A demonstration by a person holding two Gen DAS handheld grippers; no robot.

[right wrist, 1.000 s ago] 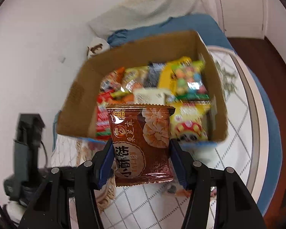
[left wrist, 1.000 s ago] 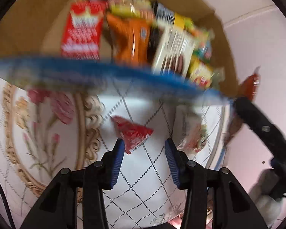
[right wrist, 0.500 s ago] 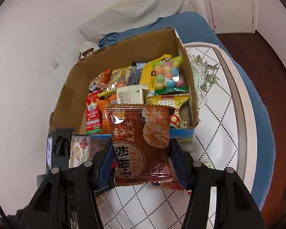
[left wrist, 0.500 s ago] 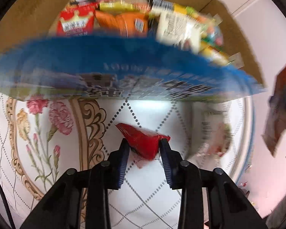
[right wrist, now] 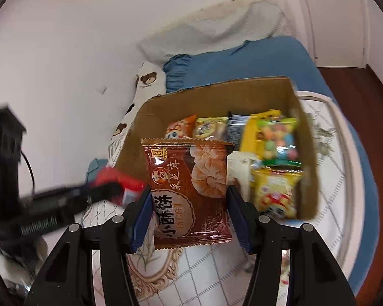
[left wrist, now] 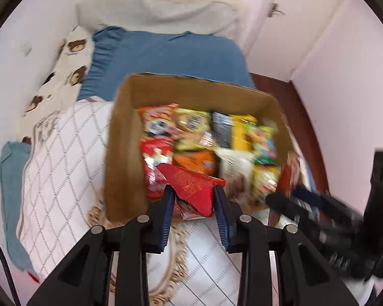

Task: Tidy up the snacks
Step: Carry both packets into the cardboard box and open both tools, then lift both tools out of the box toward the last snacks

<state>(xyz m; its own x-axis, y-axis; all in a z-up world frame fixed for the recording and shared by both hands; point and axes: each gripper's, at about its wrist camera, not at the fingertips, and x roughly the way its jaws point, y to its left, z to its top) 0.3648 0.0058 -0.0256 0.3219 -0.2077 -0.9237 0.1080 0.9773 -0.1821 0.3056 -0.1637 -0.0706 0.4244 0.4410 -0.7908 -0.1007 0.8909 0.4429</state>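
1. The cardboard box sits on the bed's patterned cover, packed with upright snack packets.
2. The left tool pinches a red packet at the box's near edge.
3. The right tool clamps a brown pastry packet before the box.

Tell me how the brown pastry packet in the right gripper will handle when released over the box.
The brown pastry packet looks like glossy film, so probably slippery. It stands flat between the right gripper fingers, suggesting some stiffness. The pictured pastries are likely crumbly; drop it gently into the cardboard box.
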